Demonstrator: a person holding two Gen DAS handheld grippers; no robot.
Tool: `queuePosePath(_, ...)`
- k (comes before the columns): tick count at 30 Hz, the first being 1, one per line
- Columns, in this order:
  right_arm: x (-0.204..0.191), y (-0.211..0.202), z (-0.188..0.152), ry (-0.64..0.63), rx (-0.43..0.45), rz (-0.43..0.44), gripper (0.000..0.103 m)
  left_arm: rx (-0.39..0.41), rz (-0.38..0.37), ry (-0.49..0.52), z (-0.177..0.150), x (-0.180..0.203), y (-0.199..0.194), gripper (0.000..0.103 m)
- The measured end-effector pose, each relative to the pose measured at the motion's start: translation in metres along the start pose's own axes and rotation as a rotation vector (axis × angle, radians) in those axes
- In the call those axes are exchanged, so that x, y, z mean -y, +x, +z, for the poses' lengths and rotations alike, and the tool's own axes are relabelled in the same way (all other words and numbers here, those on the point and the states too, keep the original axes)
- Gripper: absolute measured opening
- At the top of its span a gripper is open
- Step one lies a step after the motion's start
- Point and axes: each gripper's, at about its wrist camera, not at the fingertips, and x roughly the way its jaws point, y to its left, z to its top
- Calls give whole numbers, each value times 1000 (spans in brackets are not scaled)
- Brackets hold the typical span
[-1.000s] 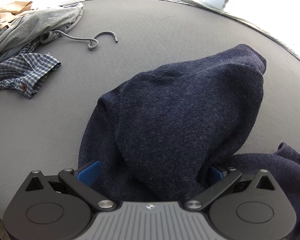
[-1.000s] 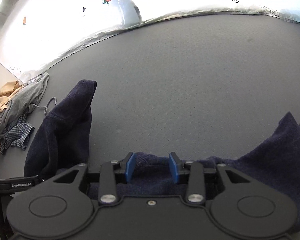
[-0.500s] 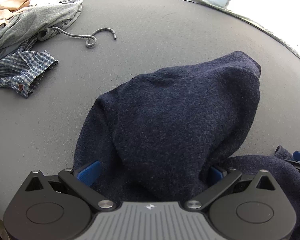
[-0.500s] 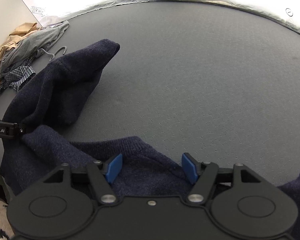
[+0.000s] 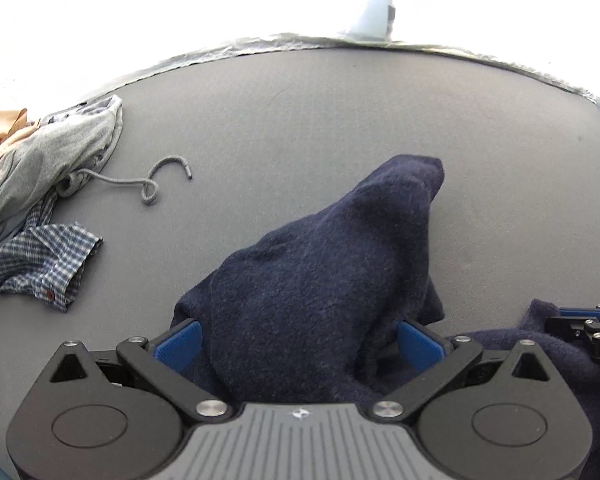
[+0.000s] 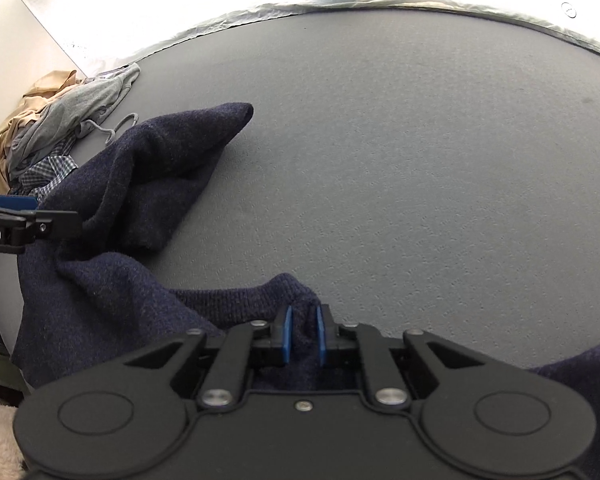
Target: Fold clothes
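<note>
A dark navy knit sweater [image 5: 324, 280] lies bunched on the grey table [image 5: 340, 120]. Its sleeve runs forward away from my left gripper [image 5: 298, 344]. The left jaws stand wide open with the sweater heaped between the blue pads [image 5: 178, 340]. In the right wrist view the sweater [image 6: 148, 184] spreads from the left to the near edge. My right gripper [image 6: 302, 334] is shut on a fold of the sweater's ribbed edge. The left gripper's fingers [image 6: 12, 220] show at the left edge there, against the sweater.
A pile of other clothes sits at the table's far left: a grey garment [image 5: 48, 156] with a loose drawstring [image 5: 148, 184], a blue checked shirt [image 5: 40, 260] and a tan garment [image 5: 0, 132]. The table's far edge [image 5: 300, 38] meets a bright white backdrop.
My right gripper opened half a second ago and has now shut on the sweater's edge. The left gripper stayed open and drew back a little; the sweater looks smaller in its view.
</note>
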Motion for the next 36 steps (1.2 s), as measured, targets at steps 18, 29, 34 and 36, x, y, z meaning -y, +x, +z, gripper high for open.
queuePosePath(18,4,-62,27,-16,372,-263,7,25,-55,-77,76,-2,69,22)
queuePosePath(29,-26,-100,127,-267,767,-565,8,488,7,-349,114,-60,-31,29)
queuePosePath(34,-1,-37,153,-265,509,-641,33,229,82,-306,119,-47,43,50)
queuePosePath(36,10,-32,140,-201,470,-590,44,174,48,-333,107,-51,55,57)
